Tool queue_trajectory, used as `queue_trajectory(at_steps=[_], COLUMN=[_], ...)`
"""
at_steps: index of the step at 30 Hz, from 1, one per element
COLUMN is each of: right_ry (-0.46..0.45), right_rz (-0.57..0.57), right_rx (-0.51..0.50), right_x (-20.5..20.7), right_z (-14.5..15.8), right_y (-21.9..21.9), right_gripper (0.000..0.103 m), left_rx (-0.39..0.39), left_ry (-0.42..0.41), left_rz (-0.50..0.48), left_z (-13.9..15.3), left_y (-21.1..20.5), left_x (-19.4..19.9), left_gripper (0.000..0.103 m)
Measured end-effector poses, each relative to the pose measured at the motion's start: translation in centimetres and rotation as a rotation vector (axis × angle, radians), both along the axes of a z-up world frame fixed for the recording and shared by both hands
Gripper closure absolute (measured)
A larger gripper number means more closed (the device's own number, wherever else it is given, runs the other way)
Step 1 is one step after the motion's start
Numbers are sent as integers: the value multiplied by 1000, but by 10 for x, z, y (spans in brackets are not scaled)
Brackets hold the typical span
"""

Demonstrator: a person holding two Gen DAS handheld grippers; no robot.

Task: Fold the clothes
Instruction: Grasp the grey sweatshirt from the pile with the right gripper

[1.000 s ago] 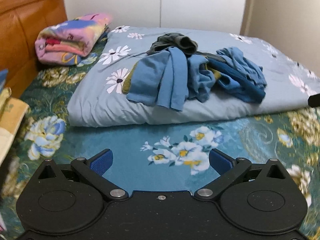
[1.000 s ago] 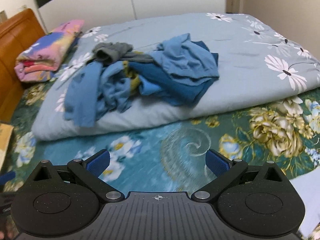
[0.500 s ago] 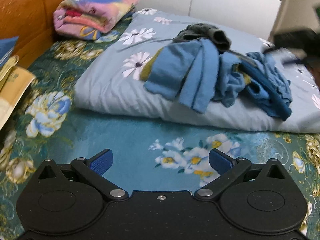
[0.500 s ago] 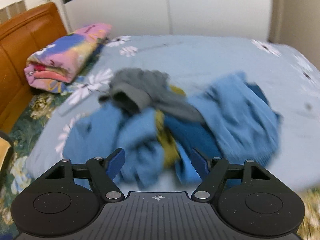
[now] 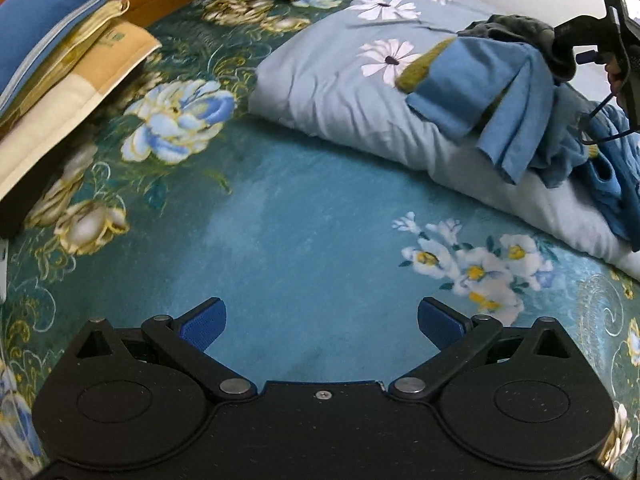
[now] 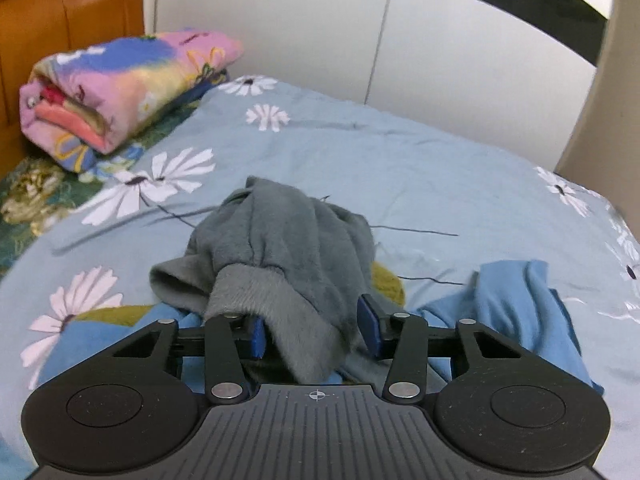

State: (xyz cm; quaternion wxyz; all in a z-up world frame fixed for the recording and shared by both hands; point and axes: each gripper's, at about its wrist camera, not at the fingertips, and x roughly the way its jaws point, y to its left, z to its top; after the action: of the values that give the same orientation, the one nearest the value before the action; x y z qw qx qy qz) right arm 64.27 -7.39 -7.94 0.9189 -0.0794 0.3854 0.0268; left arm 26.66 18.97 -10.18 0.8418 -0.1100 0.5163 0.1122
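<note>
Lying heaped on the pale blue daisy-print quilt (image 6: 420, 168), the clothes pile has a grey fleece garment (image 6: 288, 248) on top, blue garments (image 6: 520, 304) spread around and under it, and an olive-yellow piece (image 6: 386, 280) showing between. The right gripper (image 6: 312, 330) has its jaws partly closed with the grey garment's ribbed cuff between the blue pads, whether pinched tight I cannot tell; a folded pink floral blanket (image 6: 120, 92) sits by the wooden headboard (image 6: 68, 12). The left gripper (image 5: 320, 324) hangs wide open, holding nothing, over the teal floral bedspread (image 5: 304, 232), stacked cushions (image 5: 72, 52) to its left.
</note>
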Motion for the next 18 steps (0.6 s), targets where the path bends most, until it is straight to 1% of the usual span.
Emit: queue_trajectory(at_steps=[3, 4, 5, 6, 7, 8, 12, 16, 18], right_ry=[11, 4, 4, -2, -8, -15, -77, -157, -206], right_rz=[-5, -22, -39, -58, -78, -97, -124, -120, -104], right_rx=[-11, 16, 54, 100, 146, 192, 495, 759, 867], right_x=[14, 17, 19, 19, 18, 17, 0, -34, -55], right_z=[-9, -7, -5, -1, 3, 7, 37, 77, 99], right_y=[1, -1, -5, -11, -18, -24, -61, -93, -105], right_gripper=[63, 63, 68, 86, 96, 97, 100, 100, 100], left_rx=[5, 6, 6, 5, 3, -1, -38, -48, -50], left_ry=[5, 4, 4, 4, 4, 4, 6, -40, -60], left_rz=[-7, -10, -10, -9, -8, -5, -4, -37, -43], left_z=[0, 0, 1, 1, 0, 0, 3, 18, 26], left_y=[-1, -1, 0, 0, -1, -1, -2, -7, -8], left_x=[3, 4, 6, 8, 9, 11, 17, 22, 24], left_gripper=[2, 2, 2, 2, 2, 2, 2, 2, 2])
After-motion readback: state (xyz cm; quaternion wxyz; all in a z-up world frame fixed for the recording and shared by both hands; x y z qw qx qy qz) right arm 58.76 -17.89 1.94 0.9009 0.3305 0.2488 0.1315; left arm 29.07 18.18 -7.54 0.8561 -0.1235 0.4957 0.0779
